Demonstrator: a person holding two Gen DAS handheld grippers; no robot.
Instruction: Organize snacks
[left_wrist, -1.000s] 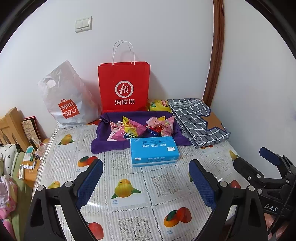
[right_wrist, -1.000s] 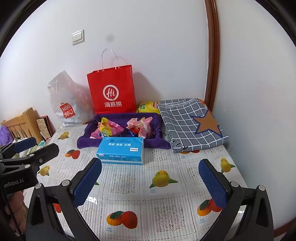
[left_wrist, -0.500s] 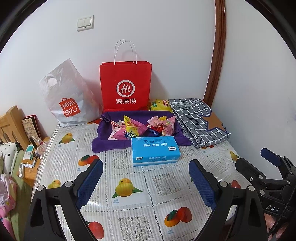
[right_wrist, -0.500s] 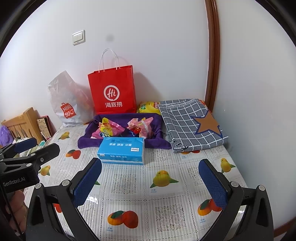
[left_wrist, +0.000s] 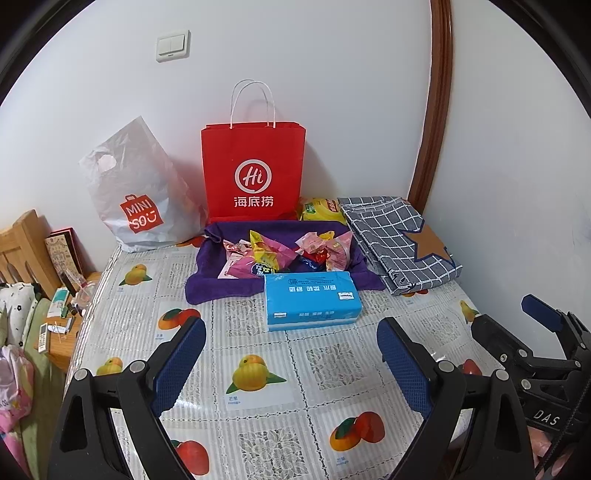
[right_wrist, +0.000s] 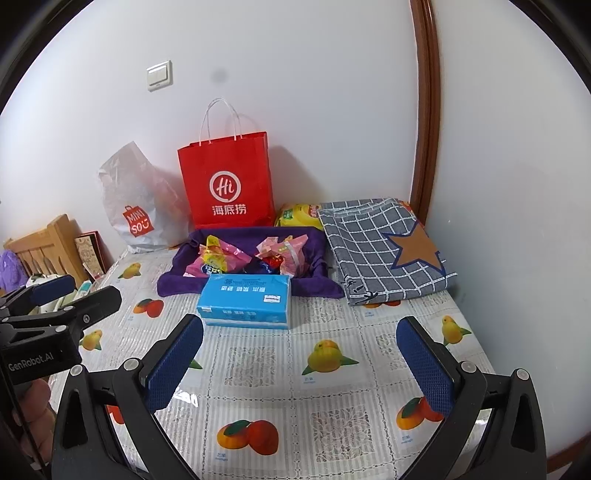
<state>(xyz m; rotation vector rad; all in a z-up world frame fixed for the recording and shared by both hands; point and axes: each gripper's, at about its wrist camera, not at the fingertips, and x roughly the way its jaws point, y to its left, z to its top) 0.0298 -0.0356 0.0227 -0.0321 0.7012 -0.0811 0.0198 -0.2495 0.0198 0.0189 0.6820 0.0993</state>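
Note:
Several pink and yellow snack packets (left_wrist: 280, 253) (right_wrist: 236, 258) lie heaped on a purple cloth (left_wrist: 210, 284) (right_wrist: 173, 284) near the back of the table. A yellow snack bag (left_wrist: 320, 209) (right_wrist: 297, 216) sits behind the cloth against the wall. A red paper bag (left_wrist: 254, 173) (right_wrist: 227, 181) stands upright behind them. My left gripper (left_wrist: 291, 365) hovers open over the near table, well short of the snacks. My right gripper (right_wrist: 301, 362) is likewise open and holds nothing. Each gripper also shows at the edge of the other's view.
A blue tissue pack (left_wrist: 312, 300) (right_wrist: 245, 301) lies in front of the cloth. A folded grey checked cloth (left_wrist: 399, 243) (right_wrist: 380, 247) is at the right, a white plastic bag (left_wrist: 136, 192) (right_wrist: 136, 206) at the left. The fruit-print tablecloth (left_wrist: 258, 376) ends left beside a wooden side table (left_wrist: 55, 328).
Both views have shifted only slightly; the left wrist camera has tilted up a little. Both grippers remain open and nothing on the table has moved.

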